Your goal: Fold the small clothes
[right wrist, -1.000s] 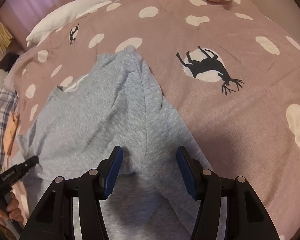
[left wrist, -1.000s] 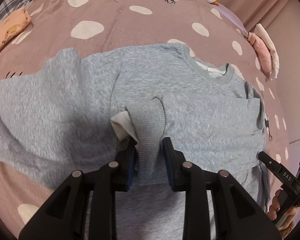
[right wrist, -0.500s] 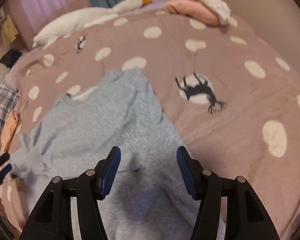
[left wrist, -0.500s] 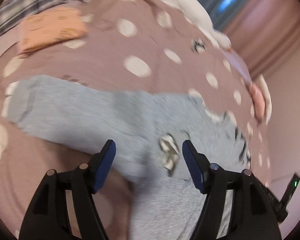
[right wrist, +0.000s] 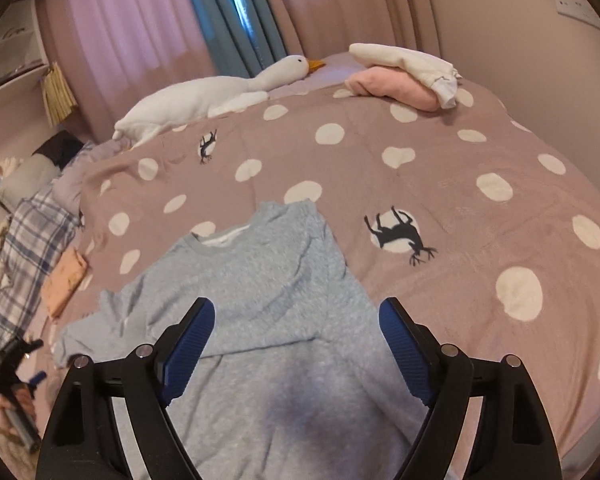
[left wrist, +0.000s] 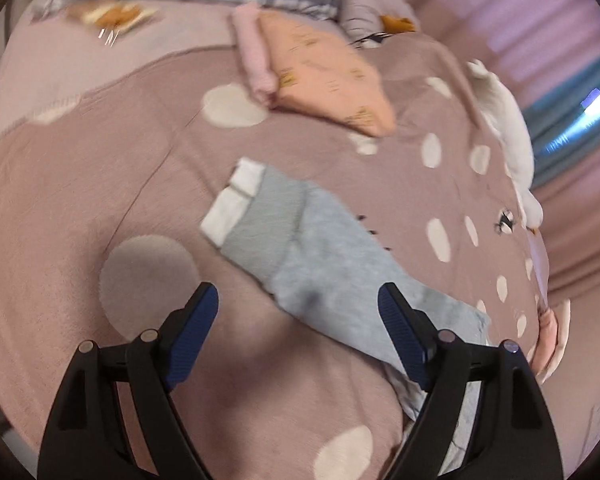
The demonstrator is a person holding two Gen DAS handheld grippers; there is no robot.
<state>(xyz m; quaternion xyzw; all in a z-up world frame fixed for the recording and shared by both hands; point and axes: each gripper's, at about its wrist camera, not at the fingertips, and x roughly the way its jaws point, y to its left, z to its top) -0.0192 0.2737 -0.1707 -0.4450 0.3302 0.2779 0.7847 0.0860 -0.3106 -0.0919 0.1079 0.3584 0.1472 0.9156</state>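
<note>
Grey knit sweatshirt, small, lying flat on the spotted mauve bedspread — one sleeve, white-cuffed, stretched out sideways, the other seemingly folded across the chest. Left gripper wide open and empty, hovering just above the outstretched sleeve; right gripper likewise wide open, holding nothing, above the body of the garment. Step judged: second sleeve fold pending — next move calls for closing the left jaws on the cuff end and carrying it inward over the chest.

Fuzzy grey knit sweatshirt; matt cotton bedspread.
</note>
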